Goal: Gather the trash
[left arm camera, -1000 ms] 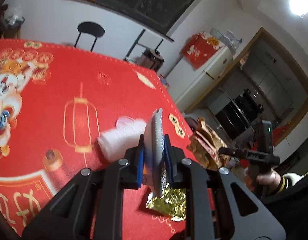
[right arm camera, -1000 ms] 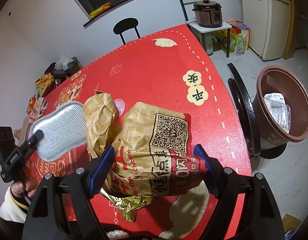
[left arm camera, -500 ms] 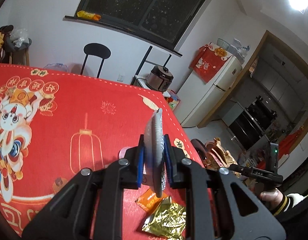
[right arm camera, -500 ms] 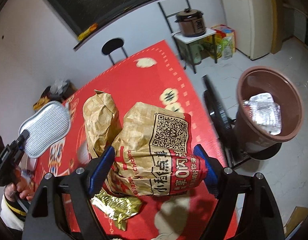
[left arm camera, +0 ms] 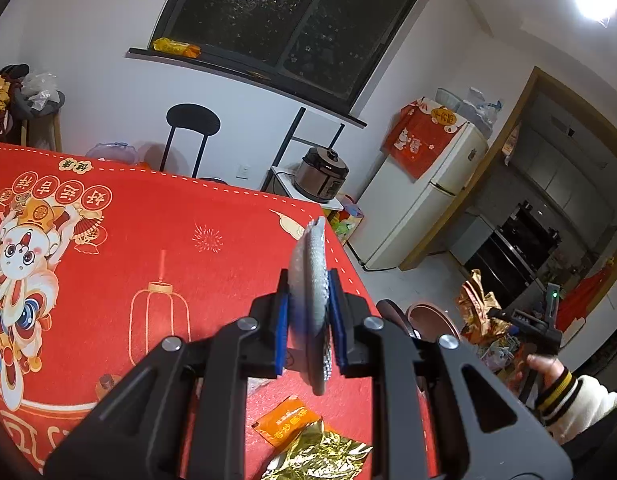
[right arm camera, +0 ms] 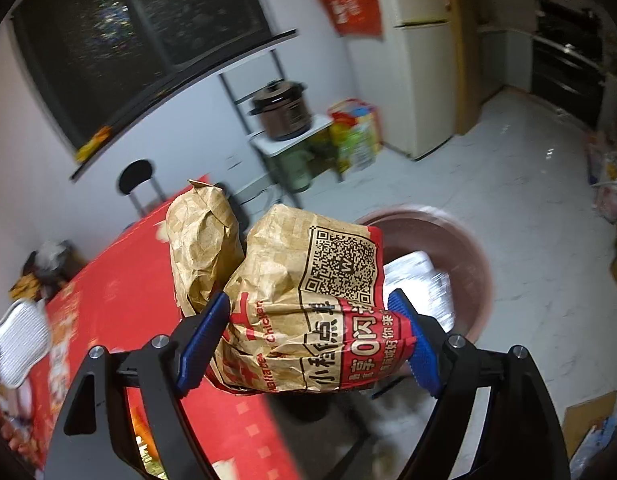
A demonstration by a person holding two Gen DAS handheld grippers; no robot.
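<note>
**Paper bag swung off the table and over the bin**

Over the last second the right gripper (right arm camera: 308, 332) has carried the crumpled brown paper bag (right arm camera: 300, 300) from above the red tablecloth (right arm camera: 120, 300) out past the table edge. In the right wrist view the brown round bin (right arm camera: 472, 264) now lies directly behind the bag, at about 3 o'clock from it, where a moment ago it stood well off to the side. The blue pads stand at medium width, pressed into both sides of the bag. My reading: the bag is nearly in place for release, and the bin's blurred rim suggests the sweep is not finished.

The left gripper (left arm camera: 308, 316) has risen from the table, jaws narrow and clamped on the silver bubble pouch (left arm camera: 314, 300), held edge-on and upright. It looks set to follow as the next item.

The bin already holds a crinkled silvery wrapper (right arm camera: 420, 280); nothing else shows inside.

Still on the tablecloth, at 6 o'clock in the left wrist view, lie an orange sachet (left arm camera: 286, 424) and a crumpled gold foil (left arm camera: 324, 456), touching each other, not yet collected.
</note>
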